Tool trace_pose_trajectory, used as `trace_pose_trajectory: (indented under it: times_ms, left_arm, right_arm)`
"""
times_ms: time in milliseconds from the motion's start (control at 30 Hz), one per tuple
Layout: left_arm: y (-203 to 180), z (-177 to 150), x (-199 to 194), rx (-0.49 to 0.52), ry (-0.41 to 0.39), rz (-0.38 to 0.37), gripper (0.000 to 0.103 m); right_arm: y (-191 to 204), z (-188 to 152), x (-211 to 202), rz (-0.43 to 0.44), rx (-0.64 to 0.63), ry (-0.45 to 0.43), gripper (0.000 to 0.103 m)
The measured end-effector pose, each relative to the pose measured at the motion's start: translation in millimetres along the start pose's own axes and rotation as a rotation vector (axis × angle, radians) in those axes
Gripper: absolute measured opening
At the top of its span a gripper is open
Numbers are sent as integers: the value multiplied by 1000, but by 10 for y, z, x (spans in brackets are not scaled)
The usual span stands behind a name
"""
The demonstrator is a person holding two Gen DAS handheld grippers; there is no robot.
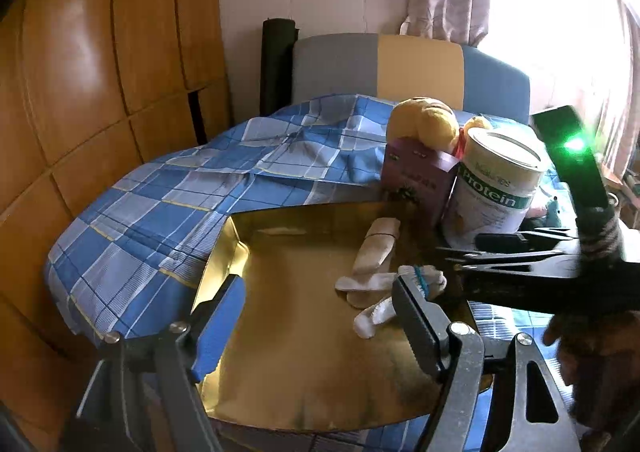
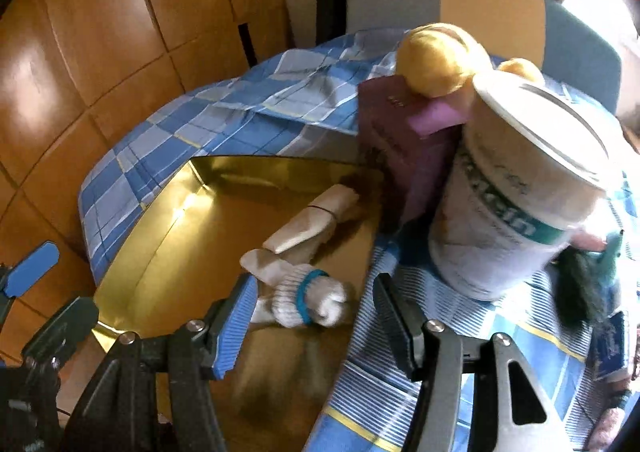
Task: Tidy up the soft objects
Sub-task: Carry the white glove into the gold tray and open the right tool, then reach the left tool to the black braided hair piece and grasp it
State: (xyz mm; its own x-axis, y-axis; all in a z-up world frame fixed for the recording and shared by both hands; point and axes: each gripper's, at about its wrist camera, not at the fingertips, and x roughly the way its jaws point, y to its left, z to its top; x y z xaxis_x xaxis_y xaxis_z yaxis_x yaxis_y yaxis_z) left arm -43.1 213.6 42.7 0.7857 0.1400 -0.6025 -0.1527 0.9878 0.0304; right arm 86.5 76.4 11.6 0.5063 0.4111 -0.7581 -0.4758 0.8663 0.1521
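Note:
A gold tray [image 1: 280,352] [image 2: 168,236] lies on a bed with a blue checked sheet. On the tray, a folded pair of white socks [image 1: 378,248] [image 2: 308,228] is tied with a dark band. Nearer, a rolled white sock bundle [image 1: 424,278] [image 2: 308,302] has a blue band. My left gripper [image 1: 320,284] hangs open over the tray's middle with nothing between its fingers. My right gripper [image 2: 316,284] [image 1: 448,262] stands open around the blue-banded bundle. The bundle lies against the left blue pad, and the right finger is apart from it.
Behind the tray stand a purple box [image 1: 416,180] [image 2: 404,156] and a white protein can [image 1: 496,188] [image 2: 512,212]. A yellow plush toy [image 1: 424,120] [image 2: 440,60] leans on the box. A dark furry toy [image 2: 588,288] lies at the right. A wooden wardrobe [image 1: 100,92] flanks the bed.

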Motion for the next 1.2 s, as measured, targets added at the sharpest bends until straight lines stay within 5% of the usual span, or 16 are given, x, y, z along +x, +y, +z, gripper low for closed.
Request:
trace_pose_trajectory:
  times_ms: [367, 600, 767, 1033, 1200]
  left_arm:
    - [-259, -28, -17, 58, 11, -37, 79]
    - [-557, -11, -2, 129, 22, -97, 79]
    - [-792, 18, 86, 147, 80, -185, 79]
    - [-1401, 11, 134, 318, 86, -272, 79]
    - [-1864, 58, 272, 386, 128, -341, 78]
  right_arm:
    - [-569, -290, -617, -49, 61, -80, 61]
    - [-1270, -475, -965, -179, 181, -124, 61]
    - [-1959, -637, -1218, -329, 330, -157, 61]
    - [-3043, -1086, -1462, -570, 584, -199, 61]
    - [-3475, -1414, -1549, -522, 824, -221, 61]
